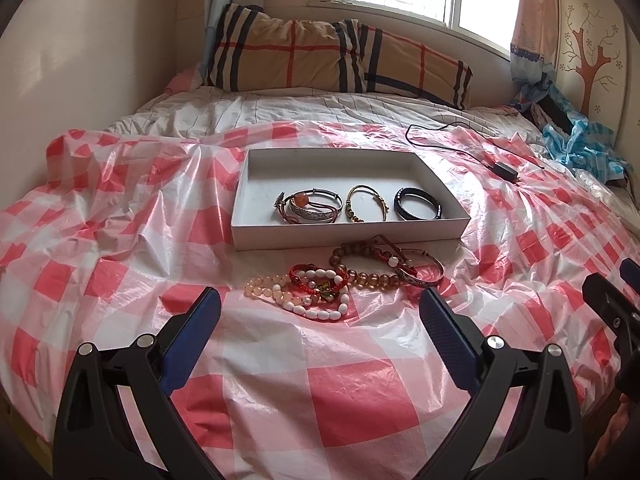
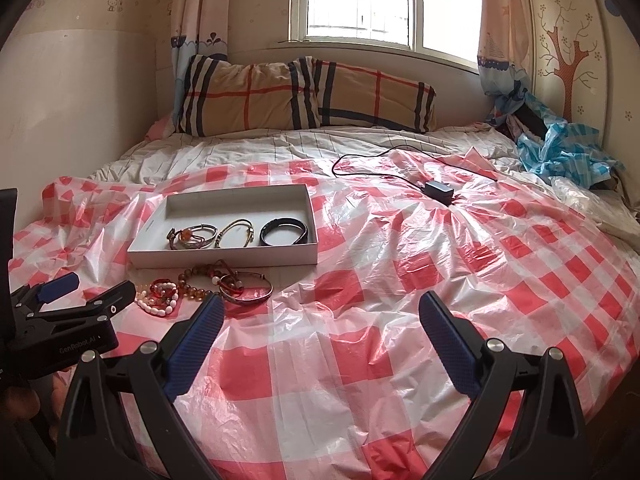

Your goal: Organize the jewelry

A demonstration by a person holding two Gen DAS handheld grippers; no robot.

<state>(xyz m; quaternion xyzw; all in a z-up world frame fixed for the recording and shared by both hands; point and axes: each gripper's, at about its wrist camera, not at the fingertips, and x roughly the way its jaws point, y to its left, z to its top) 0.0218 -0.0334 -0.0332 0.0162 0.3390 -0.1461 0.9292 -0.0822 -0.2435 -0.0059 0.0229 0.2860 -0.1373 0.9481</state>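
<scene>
A white tray (image 1: 348, 236) lies on the bed and holds a silver bangle (image 1: 310, 208), a gold bangle (image 1: 366, 202) and a black bangle (image 1: 418, 203). In front of it lies a pile of bead bracelets (image 1: 320, 288) with a silver bangle (image 1: 422, 272). My left gripper (image 1: 320, 304) is open and empty, just short of the pile. My right gripper (image 2: 320, 312) is open and empty, to the right of the pile (image 2: 192, 288) and the tray (image 2: 224, 258). The left gripper shows at the right wrist view's left edge (image 2: 76, 292).
A red-and-white checked plastic sheet (image 1: 320, 380) covers the bed. A black charger with cable (image 1: 506, 170) lies behind the tray to the right. A plaid pillow (image 1: 320, 56) rests against the window wall. Crumpled blue plastic (image 1: 580, 144) sits at the far right.
</scene>
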